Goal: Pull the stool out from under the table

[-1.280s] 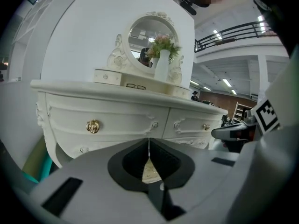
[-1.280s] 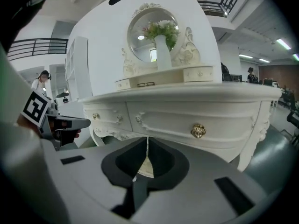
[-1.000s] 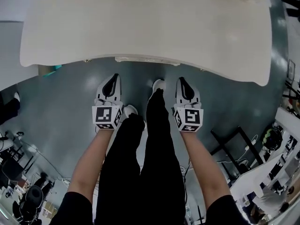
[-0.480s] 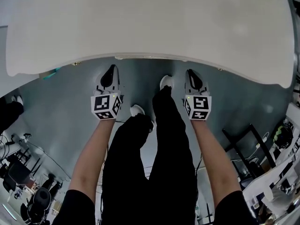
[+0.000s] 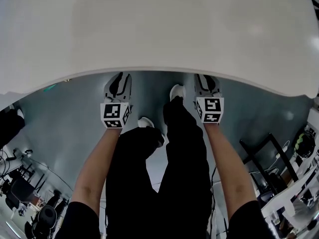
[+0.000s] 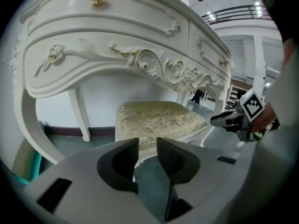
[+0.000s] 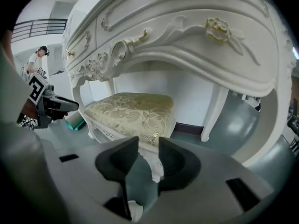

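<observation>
The stool (image 6: 159, 119) has a cream and gold floral cushion on a white carved frame and stands under the ornate white dressing table (image 6: 140, 27). In the head view the table top (image 5: 159, 29) hides it. My left gripper (image 6: 147, 147) points at the stool's near left corner, a short way from it. Its jaws are opening, with a narrow gap and nothing gripped. My right gripper (image 7: 148, 149) faces the stool (image 7: 131, 110) at its right corner, jaws opening too, nothing between the pads. From above, the left gripper (image 5: 118, 82) and the right gripper (image 5: 206, 81) reach the table's front edge.
The person's legs in black trousers and white shoes (image 5: 175, 90) stand between the grippers. White table legs (image 6: 83, 116) (image 7: 212, 111) flank the stool. A teal object (image 7: 74, 122) lies on the grey floor left of it. A black frame (image 5: 261, 153) and clutter sit at the right.
Both grippers and the person have moved forward, so the fingertips now sit at the table's edge. The table top fills more of the head view. The jaws have parted slightly.
</observation>
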